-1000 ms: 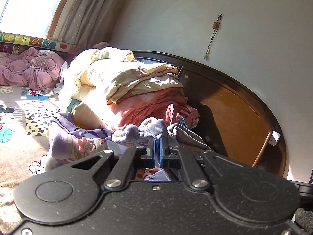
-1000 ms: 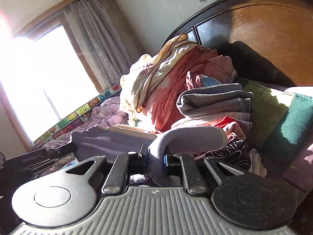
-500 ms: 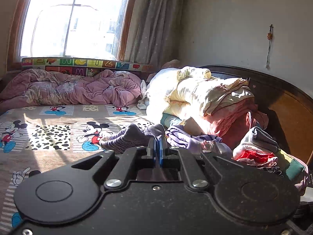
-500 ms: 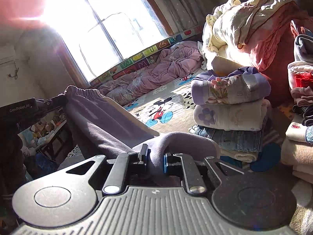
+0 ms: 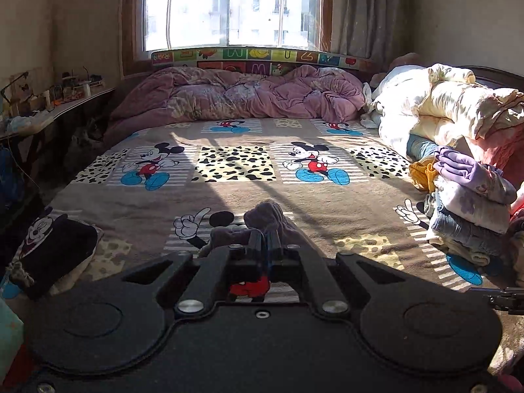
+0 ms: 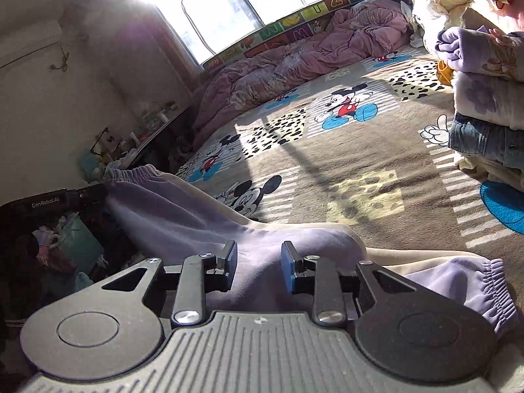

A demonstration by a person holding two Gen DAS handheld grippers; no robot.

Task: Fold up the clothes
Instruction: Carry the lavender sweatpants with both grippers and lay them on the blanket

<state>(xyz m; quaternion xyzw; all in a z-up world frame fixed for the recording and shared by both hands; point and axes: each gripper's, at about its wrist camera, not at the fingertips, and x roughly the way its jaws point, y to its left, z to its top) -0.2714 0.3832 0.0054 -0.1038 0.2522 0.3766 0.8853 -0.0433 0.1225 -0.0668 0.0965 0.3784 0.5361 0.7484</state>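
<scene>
1. Two grippers, one garment: my left gripper [image 5: 264, 245] keeps its pinch on a bunched end of the grey-purple sweatpants [image 6: 183, 216].
2. My right gripper [image 6: 258, 263] has just let go; its jaws stand apart over the cloth.
3. Swung away from the folded stack [image 5: 468, 203], the pants now lie on the bedspread [image 5: 235, 193] before me, ready for smoothing and folding.
</scene>
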